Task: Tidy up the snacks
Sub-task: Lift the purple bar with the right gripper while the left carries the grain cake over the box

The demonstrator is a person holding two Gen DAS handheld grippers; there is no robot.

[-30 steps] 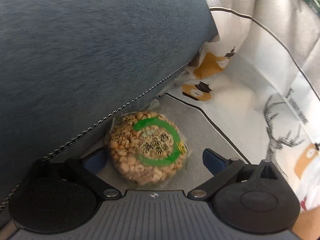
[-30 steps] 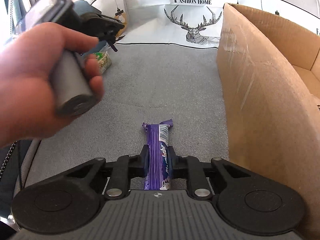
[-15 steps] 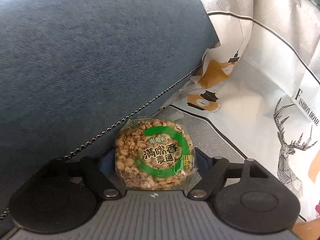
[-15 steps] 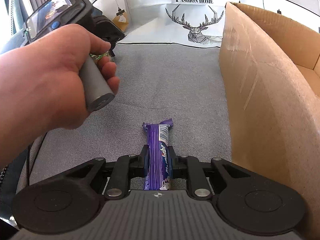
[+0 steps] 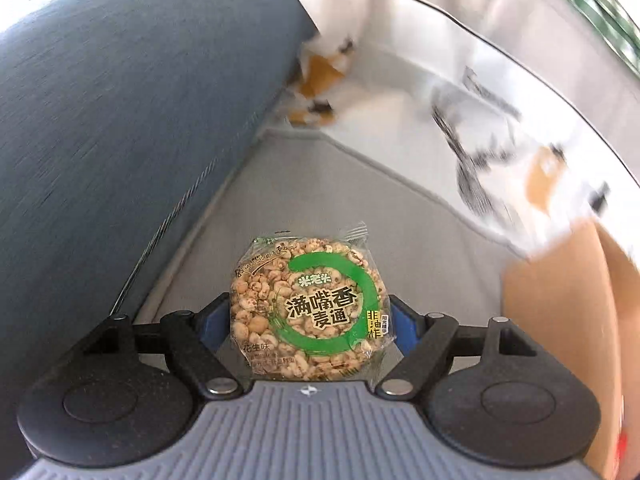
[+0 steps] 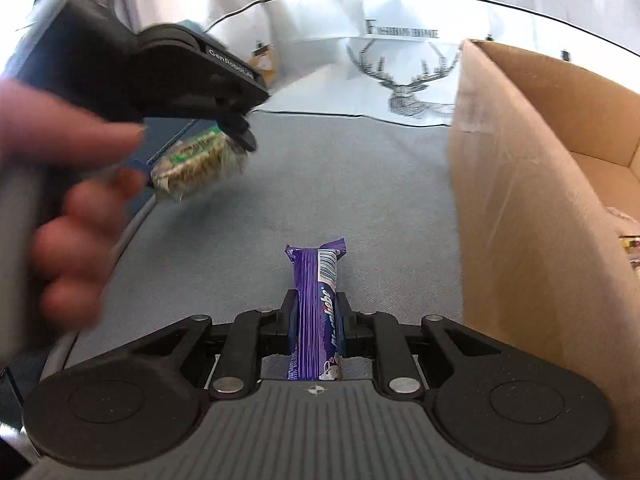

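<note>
On my left gripper [image 5: 310, 312] the jaws are clenched on the round puffed-grain cake [image 5: 308, 308] in its clear wrapper with the green ring. The blue pads press its two sides, and the cake stands between the jaws with its label facing the camera. From the right wrist view the same cake [image 6: 192, 164] hangs clear of the grey cushion [image 6: 352, 184], lifted in the left gripper [image 6: 224, 136] that my left hand [image 6: 68, 208] carries. That view is smeared with motion, so I can only say the cake looks tilted there. Left of these jaws rises a dark blue upholstered back [image 5: 132, 112]; ahead of them lies a pale printed cloth [image 5: 400, 92].

On my right gripper [image 6: 316, 320] the jaws are clamped tight on the purple chocolate bar [image 6: 316, 304], which runs straight ahead between them, its far end sticking out past the tips over the cushion. Just right of these jaws stands the near wall of the open cardboard box [image 6: 520, 208], with some wrappers dimly visible deep inside.

I judge both snacks are picked and the step in hand is carrying them to the box. Next I need to lift each over the near wall, the left travelling farther across, and release only once the jaws are inside the opening.
</note>
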